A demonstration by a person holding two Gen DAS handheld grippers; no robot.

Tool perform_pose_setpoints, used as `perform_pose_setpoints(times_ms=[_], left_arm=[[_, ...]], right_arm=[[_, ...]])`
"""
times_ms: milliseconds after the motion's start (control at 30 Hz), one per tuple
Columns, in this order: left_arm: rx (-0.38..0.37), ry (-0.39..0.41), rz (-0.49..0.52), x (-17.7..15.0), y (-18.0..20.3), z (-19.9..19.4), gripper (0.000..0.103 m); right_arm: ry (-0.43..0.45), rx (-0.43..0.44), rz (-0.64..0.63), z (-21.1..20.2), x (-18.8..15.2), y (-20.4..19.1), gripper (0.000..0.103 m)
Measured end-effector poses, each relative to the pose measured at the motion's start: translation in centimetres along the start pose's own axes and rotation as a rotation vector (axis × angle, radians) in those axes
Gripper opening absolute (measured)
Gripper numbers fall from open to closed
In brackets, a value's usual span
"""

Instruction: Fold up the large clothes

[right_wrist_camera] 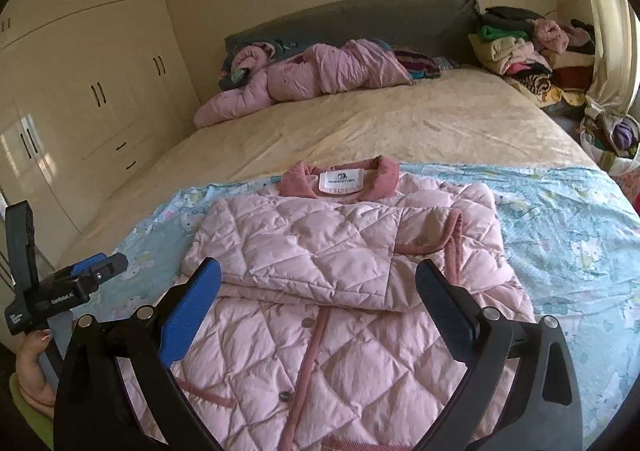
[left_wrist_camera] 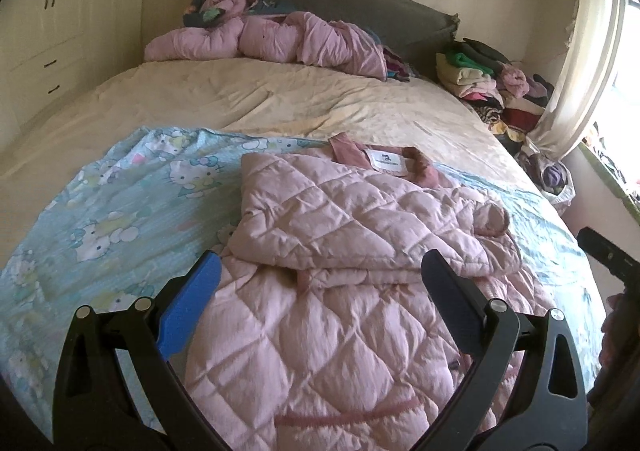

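On bed (right_wrist_camera: 400, 123): one pink jacket (right_wrist_camera: 320, 259), two grippers.

The pink quilted jacket's (right_wrist_camera: 320, 291) hem runs off the bottom edge — its collar label's (right_wrist_camera: 341, 181) print too small to read.

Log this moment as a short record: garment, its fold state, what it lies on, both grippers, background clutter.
garment: pink quilted jacket, collar away from the cameras
fold state: both sleeves folded across the chest; lower half not yet folded up
surface: light blue cartoon-print sheet spread on the bed
left gripper: jaws open, holding nothing, over the jacket
right gripper: jaws open, holding nothing, over the jacket
background: crumpled pink coat by the headboard; pile of clothes beside the bed
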State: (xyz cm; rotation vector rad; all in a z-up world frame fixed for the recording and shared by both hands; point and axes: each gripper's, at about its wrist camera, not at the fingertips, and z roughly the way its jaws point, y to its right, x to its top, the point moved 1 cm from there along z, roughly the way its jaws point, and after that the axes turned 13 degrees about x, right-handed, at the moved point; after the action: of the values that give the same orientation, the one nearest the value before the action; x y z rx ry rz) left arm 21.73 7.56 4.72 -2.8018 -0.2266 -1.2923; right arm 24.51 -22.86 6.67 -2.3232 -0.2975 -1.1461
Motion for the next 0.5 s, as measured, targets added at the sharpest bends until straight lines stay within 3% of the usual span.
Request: perform_pose_setpoints(times_ms=[500], left_arm=[[0.010,0.044,0.022,-1.5,0.8,-5.6,0.094]], right_arm=[[0.050,0.037,0.002,-5.7,-1.7,-0.8,0.097]])
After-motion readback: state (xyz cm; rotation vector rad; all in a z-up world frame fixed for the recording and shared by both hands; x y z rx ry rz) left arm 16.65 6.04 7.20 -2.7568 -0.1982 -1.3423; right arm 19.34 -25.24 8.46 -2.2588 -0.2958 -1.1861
